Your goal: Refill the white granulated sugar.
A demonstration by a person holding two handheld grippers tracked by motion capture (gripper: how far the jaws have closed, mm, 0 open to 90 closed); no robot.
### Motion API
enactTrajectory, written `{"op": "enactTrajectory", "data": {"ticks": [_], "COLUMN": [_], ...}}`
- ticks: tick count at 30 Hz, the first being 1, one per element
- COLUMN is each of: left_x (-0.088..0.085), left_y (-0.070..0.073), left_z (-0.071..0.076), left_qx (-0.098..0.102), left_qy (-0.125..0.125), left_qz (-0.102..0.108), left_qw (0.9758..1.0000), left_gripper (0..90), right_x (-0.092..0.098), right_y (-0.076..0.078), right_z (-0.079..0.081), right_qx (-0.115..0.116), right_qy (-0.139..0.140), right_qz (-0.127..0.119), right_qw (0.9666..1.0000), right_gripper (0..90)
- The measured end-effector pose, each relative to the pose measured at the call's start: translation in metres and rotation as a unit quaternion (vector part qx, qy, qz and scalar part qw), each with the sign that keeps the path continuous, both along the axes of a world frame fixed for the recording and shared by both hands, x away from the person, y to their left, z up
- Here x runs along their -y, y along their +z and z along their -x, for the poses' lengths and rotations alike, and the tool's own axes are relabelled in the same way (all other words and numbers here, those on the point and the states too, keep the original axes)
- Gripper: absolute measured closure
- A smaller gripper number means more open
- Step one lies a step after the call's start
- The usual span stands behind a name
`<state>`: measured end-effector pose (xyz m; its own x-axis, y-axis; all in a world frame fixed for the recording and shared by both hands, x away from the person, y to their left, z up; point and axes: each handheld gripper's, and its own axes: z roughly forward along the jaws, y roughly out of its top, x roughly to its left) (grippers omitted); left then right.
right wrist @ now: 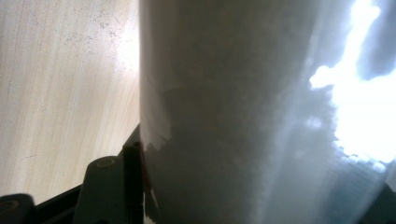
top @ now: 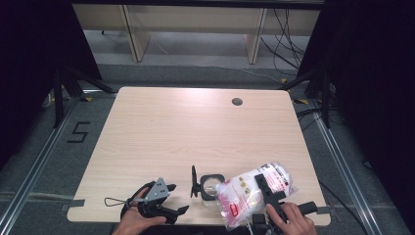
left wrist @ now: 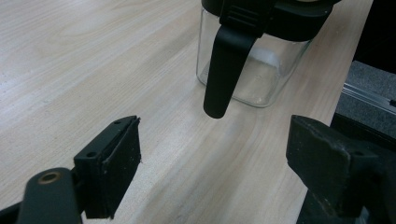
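The plastic bag of white grains (top: pixel 254 192) lies slanted at the table's (top: pixel 195 132) near edge, clamped in the right gripper (top: pixel 266 188), its mouth end just right of the glass jar (top: pixel 211 186). The left gripper (top: pixel 164 198), jaws apart and empty, faces the jar's hanging black latch (left wrist: pixel 226 70).

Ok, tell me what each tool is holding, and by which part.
The right tool grips the plastic bag of white contents across its middle. The left tool holds nothing; its jaws stand open before the glass jar.
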<state>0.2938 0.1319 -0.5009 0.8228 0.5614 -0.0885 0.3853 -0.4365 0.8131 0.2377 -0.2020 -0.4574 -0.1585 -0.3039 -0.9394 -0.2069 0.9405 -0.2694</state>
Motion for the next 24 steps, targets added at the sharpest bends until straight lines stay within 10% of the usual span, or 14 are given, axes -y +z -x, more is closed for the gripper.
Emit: {"op": "enactTrajectory", "data": {"ticks": [8, 24], "left_x": [0.0001, -0.0002], "left_y": [-0.0004, 0.0000], "left_z": [-0.0002, 0.0000], "left_qx": [-0.001, 0.000], "left_qy": [-0.001, 0.000], "left_qz": [0.002, -0.003], "left_qw": [1.0000, 1.0000], "left_gripper": [17.3, 17.4], "right_x": [0.0003, 0.0000], "right_y": [0.0029, 0.0020], "right_z": [0.0000, 0.0002], "right_qx": [0.008, 0.003], "right_qy": [-0.004, -0.001], "right_qz": [0.038, 0.033], "right_qw": [0.9993, 0.9995], "right_gripper": [41.0, 41.5]}}
